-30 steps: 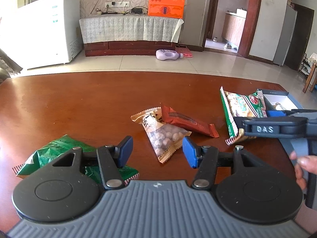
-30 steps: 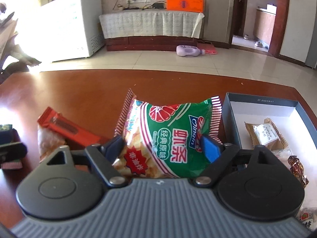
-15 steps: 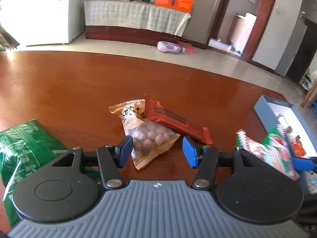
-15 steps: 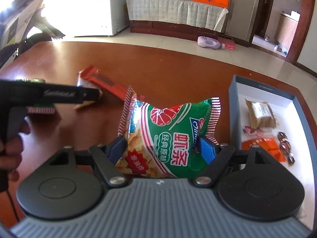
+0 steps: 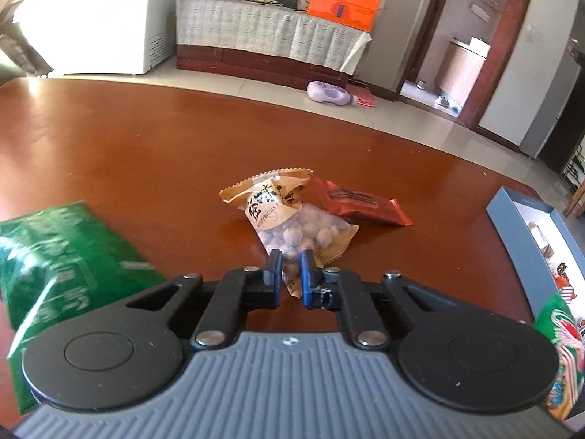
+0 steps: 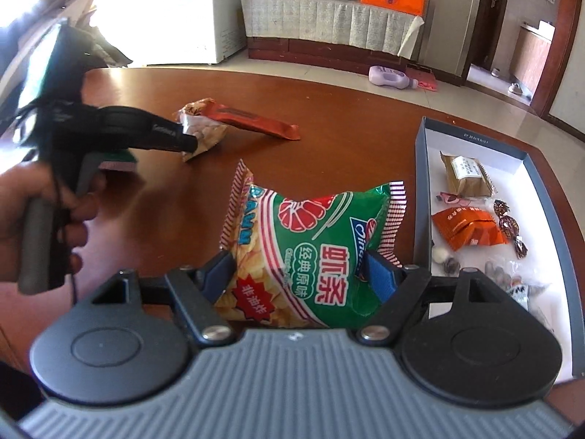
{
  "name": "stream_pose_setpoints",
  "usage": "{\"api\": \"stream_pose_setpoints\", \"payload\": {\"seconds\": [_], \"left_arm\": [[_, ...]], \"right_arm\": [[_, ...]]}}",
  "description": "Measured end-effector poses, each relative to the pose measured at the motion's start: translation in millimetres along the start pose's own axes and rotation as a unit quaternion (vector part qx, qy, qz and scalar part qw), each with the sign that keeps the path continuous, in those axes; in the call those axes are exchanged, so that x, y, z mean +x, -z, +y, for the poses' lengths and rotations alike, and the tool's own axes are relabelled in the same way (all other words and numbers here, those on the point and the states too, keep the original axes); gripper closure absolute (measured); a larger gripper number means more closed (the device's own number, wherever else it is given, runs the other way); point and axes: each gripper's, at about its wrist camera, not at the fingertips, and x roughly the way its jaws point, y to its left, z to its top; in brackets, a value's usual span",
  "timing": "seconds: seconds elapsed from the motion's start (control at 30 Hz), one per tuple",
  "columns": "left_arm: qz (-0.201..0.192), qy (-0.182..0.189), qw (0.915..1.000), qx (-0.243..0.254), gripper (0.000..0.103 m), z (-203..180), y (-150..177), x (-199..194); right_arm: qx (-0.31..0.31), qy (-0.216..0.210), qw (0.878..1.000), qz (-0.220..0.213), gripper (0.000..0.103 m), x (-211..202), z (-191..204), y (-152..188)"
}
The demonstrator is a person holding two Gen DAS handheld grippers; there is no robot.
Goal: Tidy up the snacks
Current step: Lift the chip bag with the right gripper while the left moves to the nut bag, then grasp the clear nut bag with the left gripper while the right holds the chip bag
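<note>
My left gripper [image 5: 291, 278] is shut on the near corner of a clear bag of round nuts [image 5: 292, 219] that lies on the brown table. In the right wrist view the left gripper [image 6: 190, 144] shows at that bag [image 6: 201, 131]. My right gripper [image 6: 299, 274] is shut on a green and red shrimp-chip bag [image 6: 310, 241] and holds it above the table, just left of the open grey box [image 6: 420, 168]. The chip bag also shows at the right edge of the left wrist view [image 5: 559, 344].
A red-brown bar wrapper [image 5: 360, 203] lies behind the nut bag. A green bag [image 5: 62, 252] lies at the left. The box [image 5: 501, 216] holds several small wrapped snacks [image 6: 468, 230]. The far table edge [image 5: 256, 91] borders a tiled floor.
My left gripper has moved forward to the nut bag and shut on its corner. My right gripper has carried the chip bag up and toward the box.
</note>
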Motion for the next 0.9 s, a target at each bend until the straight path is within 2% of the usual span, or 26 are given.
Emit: {"api": "stream_pose_setpoints", "payload": {"seconds": [0.17,0.27,0.37,0.47,0.53,0.6,0.7,0.77,0.9], "left_arm": [[0.0,0.005,1.0,-0.009,0.095,10.9,-3.1,-22.3],[0.0,0.009,0.9999,0.011,0.096,13.1,-3.0,-42.5],[0.02,0.012,0.9995,0.02,0.096,15.1,3.5,-49.2],[0.053,0.019,0.9982,0.018,0.095,16.6,11.4,-39.6],[0.052,0.012,0.9984,0.018,0.085,16.9,13.0,-36.1],[0.038,0.005,0.9991,0.014,0.059,17.8,12.2,-34.7],[0.03,0.006,0.9995,0.002,0.043,19.6,9.1,-30.1],[0.025,0.001,0.9997,-0.005,0.042,20.2,6.8,-24.8],[0.021,0.002,0.9998,-0.002,0.052,15.6,6.0,-14.4]], "right_arm": [[-0.002,-0.012,1.0,-0.011,0.024,-2.6,5.9,1.0],[0.002,-0.02,1.0,-0.011,0.024,3.9,5.0,0.4],[0.002,-0.019,1.0,-0.005,0.024,14.1,2.4,-0.4],[0.003,-0.017,1.0,-0.001,0.024,20.2,1.1,-0.2],[0.005,-0.018,1.0,-0.002,0.024,20.3,-0.2,-0.5],[0.008,-0.018,1.0,-0.002,0.024,19.7,-2.3,-0.3],[0.013,-0.019,1.0,-0.003,0.024,17.2,-4.9,-0.2],[0.016,-0.019,1.0,-0.006,0.024,15.5,-7.3,-0.5],[0.022,-0.015,1.0,-0.006,0.024,17.4,-10.3,-0.9]]}}
